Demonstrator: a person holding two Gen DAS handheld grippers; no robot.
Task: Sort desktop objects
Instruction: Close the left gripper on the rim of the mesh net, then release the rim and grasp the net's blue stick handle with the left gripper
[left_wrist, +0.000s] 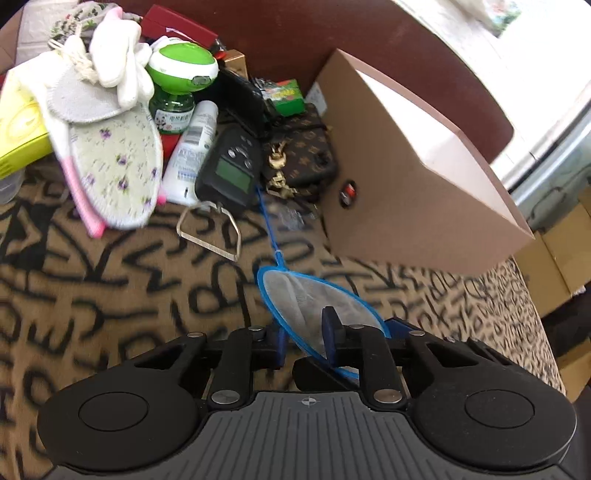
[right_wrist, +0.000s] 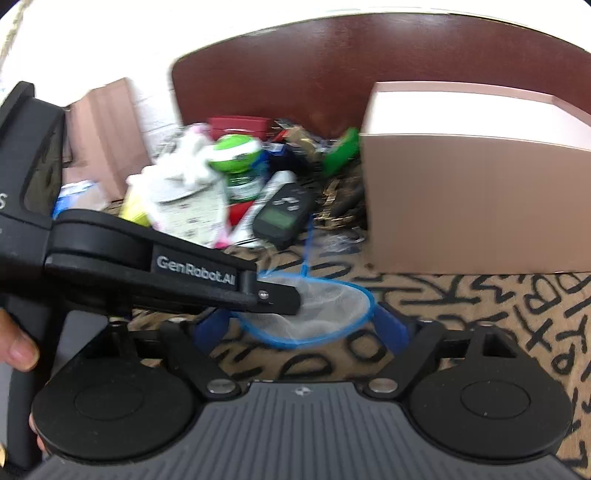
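My left tongs (left_wrist: 306, 341) are closed on the blue rim of the small fish net (left_wrist: 317, 295), pinching it near the hoop so the long handle trails back toward the clutter pile (left_wrist: 155, 122). My right tongs (right_wrist: 301, 326) are spread wide and hold nothing, with the hoop lying between their blue tips on the patterned table (right_wrist: 480, 314). The net's handle end lies beside the black scale (left_wrist: 229, 170). The cardboard box (left_wrist: 413, 166) walls off the right; open table lies toward me, so I judge pulling backward is the clearest path.
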